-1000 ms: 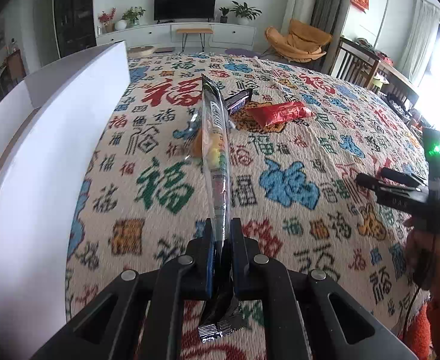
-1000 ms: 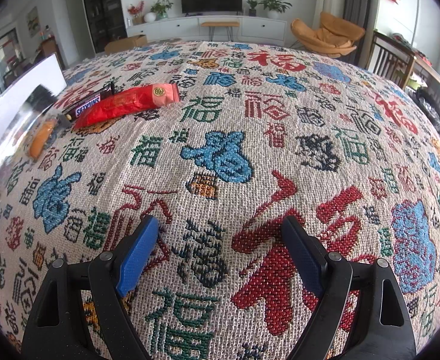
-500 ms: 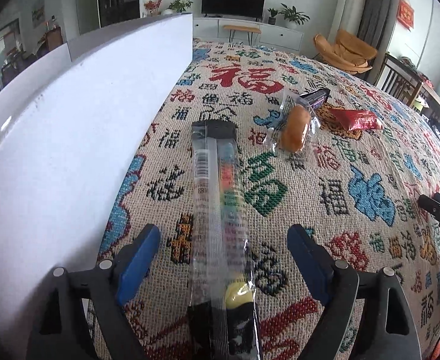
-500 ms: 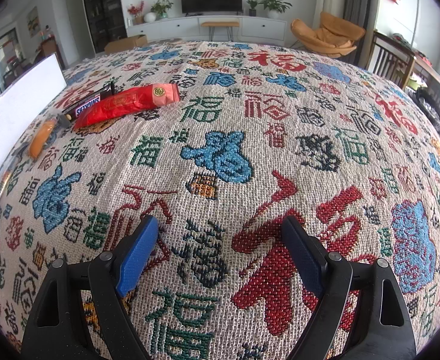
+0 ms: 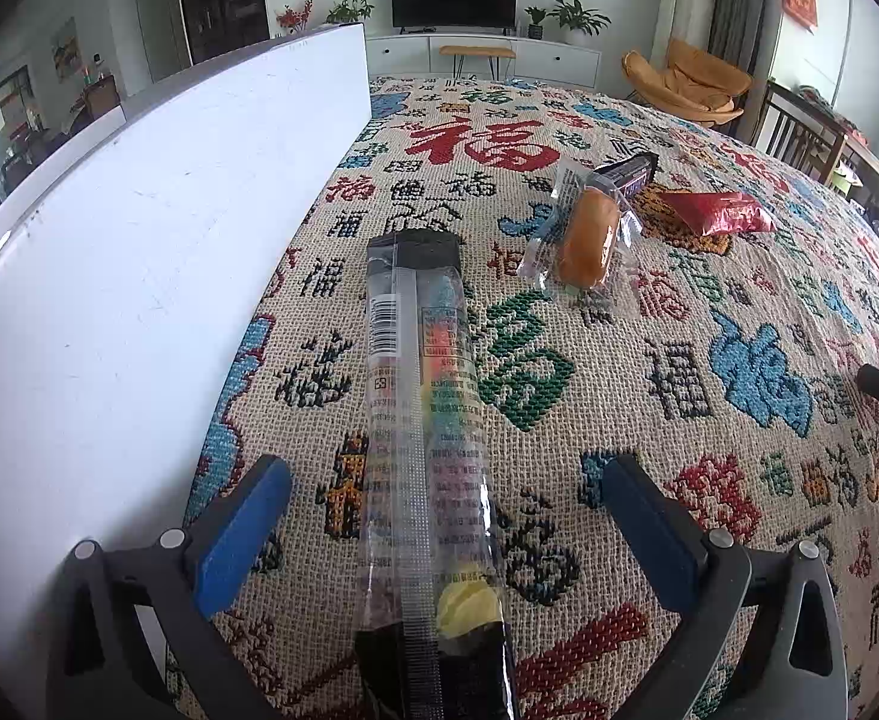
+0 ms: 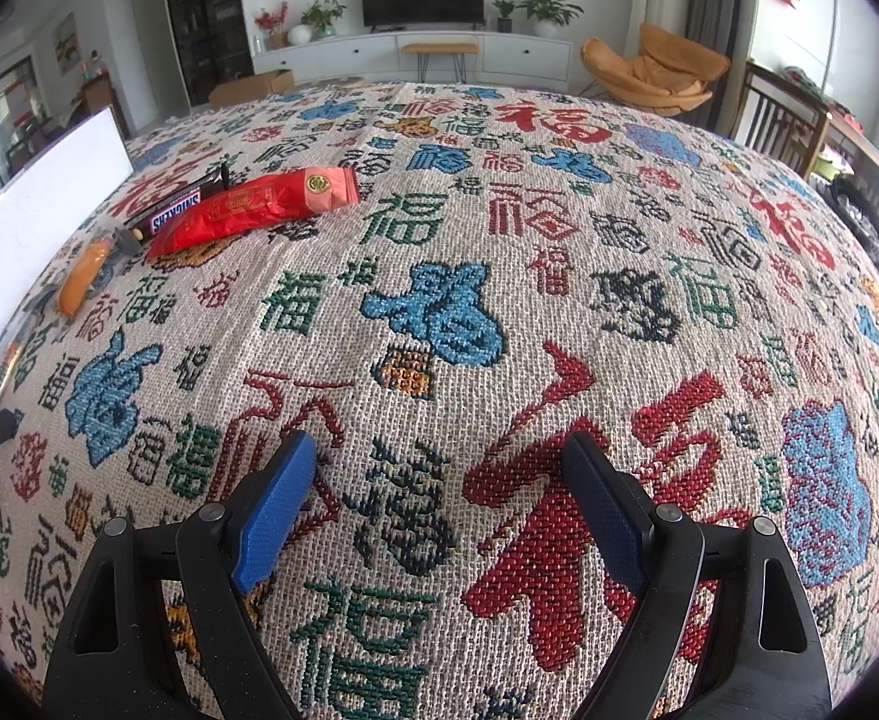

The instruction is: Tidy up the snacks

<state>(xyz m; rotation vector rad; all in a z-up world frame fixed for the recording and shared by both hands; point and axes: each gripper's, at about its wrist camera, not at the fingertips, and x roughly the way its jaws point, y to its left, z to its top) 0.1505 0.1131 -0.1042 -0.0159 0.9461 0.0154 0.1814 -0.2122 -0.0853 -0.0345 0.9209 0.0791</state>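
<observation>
Between our left gripper's [image 5: 439,531] spread fingers the long candy packet [image 5: 424,420] lies released, pointing straight ahead. Our right gripper [image 6: 439,507], also open and empty, sits well apart.

Left gripper [image 5: 439,516] and right gripper [image 6: 439,492] both gape wide.

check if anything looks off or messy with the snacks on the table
Nothing looks spilled or torn. The long clear candy pack lies flat between the open left gripper fingers, beside the white box. The wrapped bun, Snickers bar and red packet sit bunched together, overlapping, unsorted.
</observation>
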